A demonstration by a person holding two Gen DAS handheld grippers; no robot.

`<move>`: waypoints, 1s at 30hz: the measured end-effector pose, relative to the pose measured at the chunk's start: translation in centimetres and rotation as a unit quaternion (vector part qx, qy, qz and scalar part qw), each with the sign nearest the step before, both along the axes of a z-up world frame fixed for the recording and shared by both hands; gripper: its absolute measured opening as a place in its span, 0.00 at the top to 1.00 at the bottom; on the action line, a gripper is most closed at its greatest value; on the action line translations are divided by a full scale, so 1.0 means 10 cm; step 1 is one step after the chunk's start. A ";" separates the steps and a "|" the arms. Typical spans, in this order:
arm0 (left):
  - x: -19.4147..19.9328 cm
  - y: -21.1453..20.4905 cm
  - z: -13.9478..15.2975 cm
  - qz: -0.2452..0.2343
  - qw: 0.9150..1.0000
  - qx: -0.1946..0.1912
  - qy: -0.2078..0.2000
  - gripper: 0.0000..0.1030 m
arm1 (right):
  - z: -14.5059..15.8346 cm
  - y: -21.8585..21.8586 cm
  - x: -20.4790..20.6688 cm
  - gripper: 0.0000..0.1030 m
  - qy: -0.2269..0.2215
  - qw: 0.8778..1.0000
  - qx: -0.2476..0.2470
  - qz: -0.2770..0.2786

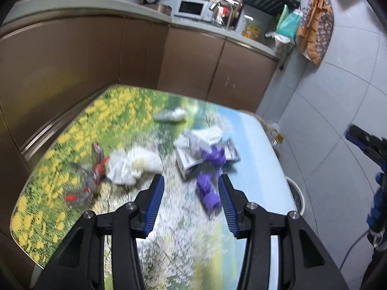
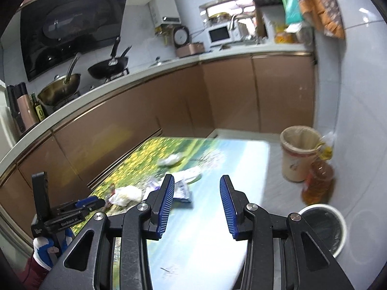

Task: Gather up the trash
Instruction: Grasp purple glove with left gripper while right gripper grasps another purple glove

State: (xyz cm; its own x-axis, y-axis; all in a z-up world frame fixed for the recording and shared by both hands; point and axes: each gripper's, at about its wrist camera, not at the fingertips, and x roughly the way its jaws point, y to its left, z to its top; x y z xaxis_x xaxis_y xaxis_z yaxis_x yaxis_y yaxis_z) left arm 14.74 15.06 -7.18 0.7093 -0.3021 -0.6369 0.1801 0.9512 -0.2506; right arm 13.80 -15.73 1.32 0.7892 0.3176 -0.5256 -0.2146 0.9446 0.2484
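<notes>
Trash lies scattered on the bench (image 1: 79, 130), whose top bears a printed scene of yellow flowers and sky.

Left wrist view: left gripper (image 1: 191, 181) hangs over the near part of the bench, jaws apart, nothing between the pads. A purple glove (image 1: 209, 188) lies just beside the right-hand pad; contact cannot be told through the blur. Beyond it a crumpled white paper and flattened box (image 1: 205, 145) sit together, the purple stuff draped over them. To the left, a wad of white tissue (image 1: 133, 166), and touching it a clear wrapper with red print (image 1: 89, 181). Farther back, alone, a crushed silvery bottle (image 1: 170, 115). Brown cabinets (image 1: 72, 67) run behind the bench. At the right edge, part of the right gripper (image 1: 367, 142) is in view, over the tiled floor (image 1: 326, 108). Picture blurred by motion.

Right wrist view: right gripper (image 2: 197, 198) is released, jaws apart and empty, over the pale blue end of the bench (image 2: 205, 241). The litter sits beyond and left of it: white tissue (image 2: 127, 194), paper and box (image 2: 183, 191), bottle (image 2: 170, 160). The left gripper (image 2: 90, 203) shows at the left, low over the flower end. On the floor right of the bench: a white bin with a dark liner (image 2: 324, 227), a bottle of amber oil (image 2: 318, 183), a cream bucket (image 2: 300, 154).
</notes>
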 end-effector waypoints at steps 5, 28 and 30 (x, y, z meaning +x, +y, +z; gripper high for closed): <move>0.05 -0.23 -0.25 -0.049 0.998 -0.004 0.028 0.57 | -0.31 0.35 0.31 0.62 0.045 0.998 0.018 0.045; 0.60 -0.51 -0.94 -0.055 0.994 -0.016 0.089 0.65 | -1.34 1.34 1.28 0.62 0.176 0.974 0.009 0.146; 0.60 -0.49 -0.94 -0.055 0.994 -0.023 0.088 0.65 | -1.42 1.41 1.34 0.62 0.182 0.972 0.006 0.150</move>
